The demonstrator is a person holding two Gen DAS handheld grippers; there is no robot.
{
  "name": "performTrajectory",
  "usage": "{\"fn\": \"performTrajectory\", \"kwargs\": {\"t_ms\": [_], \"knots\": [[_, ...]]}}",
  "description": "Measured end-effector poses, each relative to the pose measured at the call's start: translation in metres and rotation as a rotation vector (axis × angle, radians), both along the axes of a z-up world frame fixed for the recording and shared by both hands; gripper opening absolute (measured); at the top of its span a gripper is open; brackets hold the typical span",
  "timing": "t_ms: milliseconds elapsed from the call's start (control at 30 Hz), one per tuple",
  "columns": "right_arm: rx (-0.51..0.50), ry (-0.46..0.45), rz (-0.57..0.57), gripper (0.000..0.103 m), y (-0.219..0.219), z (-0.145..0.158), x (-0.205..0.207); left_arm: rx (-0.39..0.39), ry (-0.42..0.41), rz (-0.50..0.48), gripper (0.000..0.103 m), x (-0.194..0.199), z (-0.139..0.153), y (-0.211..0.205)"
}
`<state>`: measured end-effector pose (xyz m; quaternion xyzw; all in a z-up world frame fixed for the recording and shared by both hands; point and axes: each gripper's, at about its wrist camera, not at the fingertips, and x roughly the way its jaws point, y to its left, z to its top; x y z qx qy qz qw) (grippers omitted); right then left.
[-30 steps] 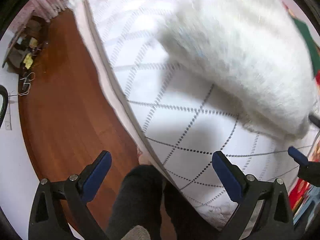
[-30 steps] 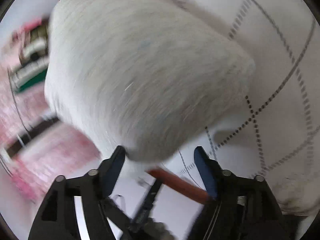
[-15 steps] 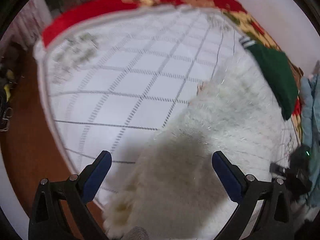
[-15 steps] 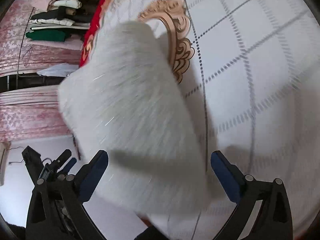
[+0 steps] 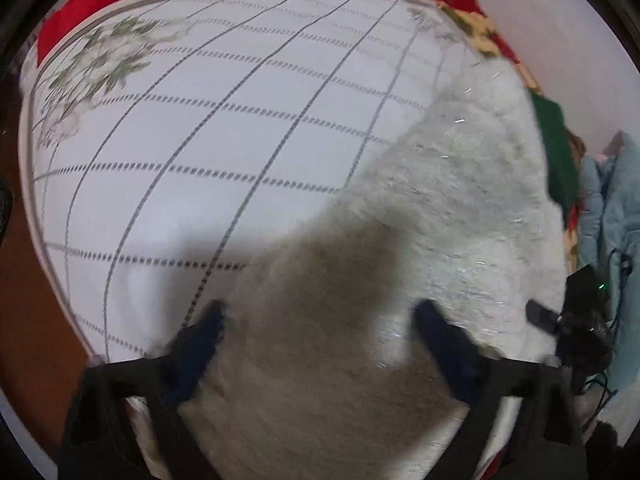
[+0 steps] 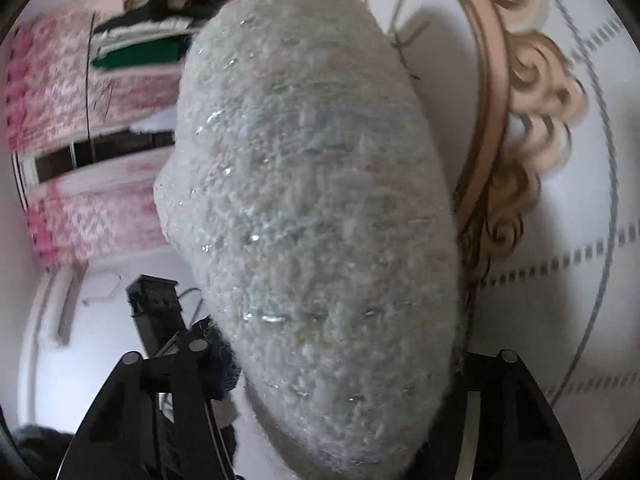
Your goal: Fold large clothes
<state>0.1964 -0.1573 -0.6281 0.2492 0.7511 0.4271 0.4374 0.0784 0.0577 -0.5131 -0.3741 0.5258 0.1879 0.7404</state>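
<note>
A white fluffy garment [image 5: 440,208] lies folded on the white quilted bedspread [image 5: 224,128], along its right side. My left gripper [image 5: 320,332] is open, its blue fingers spread just above the garment's near end. In the right wrist view the same fluffy garment [image 6: 316,208] fills the middle and bulges between the fingers of my right gripper [image 6: 344,368]. The right fingertips are hidden by the fabric, so I cannot tell whether they press on it. The left gripper also shows there at lower left [image 6: 160,312].
A green folded garment [image 5: 556,148] and light blue clothes [image 5: 612,208] lie at the bed's right edge. Wooden floor [image 5: 24,320] lies left of the bed. A rack of folded clothes [image 6: 152,12] and pink curtains [image 6: 80,128] stand beyond. The bedspread has a gold scroll print [image 6: 520,92].
The garment has come down from mid-air onto the bed. My left gripper has moved closer over its near end. My right gripper has moved in until the garment sits between its fingers.
</note>
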Motion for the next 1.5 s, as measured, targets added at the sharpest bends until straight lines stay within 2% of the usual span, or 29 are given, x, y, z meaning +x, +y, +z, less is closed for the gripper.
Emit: {"fn": "performTrajectory", "kwargs": {"t_ms": [33,67,100,133,300,567,667,833,1067,1167,1267,1367,1467,1500], "knots": [[0.004,0.018,-0.020,0.061,-0.007,0.002,-0.003,0.003,-0.011,-0.021,0.038,0.003,0.003,-0.003],[0.001,0.028,-0.037,0.060,-0.012,0.002,-0.005,0.002,-0.011,-0.037,0.022,0.007,0.006,-0.005],[0.006,0.050,-0.057,0.060,-0.020,0.003,-0.007,-0.002,-0.014,-0.051,0.013,0.010,0.010,-0.006],[0.009,0.054,-0.069,0.059,-0.027,0.005,-0.008,0.003,-0.019,-0.064,0.011,0.013,0.012,-0.006],[0.023,0.051,-0.127,0.057,-0.045,0.019,-0.011,0.061,-0.038,-0.112,0.009,0.026,0.044,-0.016],[0.084,-0.007,-0.157,0.056,-0.042,0.092,0.008,0.088,-0.092,-0.127,0.009,0.036,0.093,0.014],[0.093,-0.037,-0.168,0.055,-0.037,0.123,0.028,0.081,-0.112,-0.129,0.009,0.065,0.098,0.038],[0.106,-0.060,-0.232,0.055,-0.014,0.168,0.076,0.081,-0.150,-0.182,0.009,0.108,0.126,0.071],[0.129,-0.117,-0.379,0.054,0.005,0.228,0.175,0.088,-0.234,-0.314,0.008,0.230,0.171,0.104],[0.160,-0.160,-0.480,0.054,-0.010,0.251,0.235,0.113,-0.294,-0.392,0.008,0.301,0.193,0.102],[0.183,-0.204,-0.543,0.054,-0.032,0.266,0.291,0.117,-0.328,-0.442,0.008,0.366,0.201,0.092],[0.200,-0.232,-0.599,0.054,-0.062,0.266,0.352,0.115,-0.356,-0.498,0.008,0.432,0.198,0.067],[0.206,-0.231,-0.659,0.054,-0.104,0.248,0.414,0.097,-0.361,-0.571,0.009,0.503,0.175,0.032],[0.206,-0.228,-0.673,0.054,-0.121,0.238,0.434,0.085,-0.359,-0.585,0.009,0.516,0.168,0.024]]}}
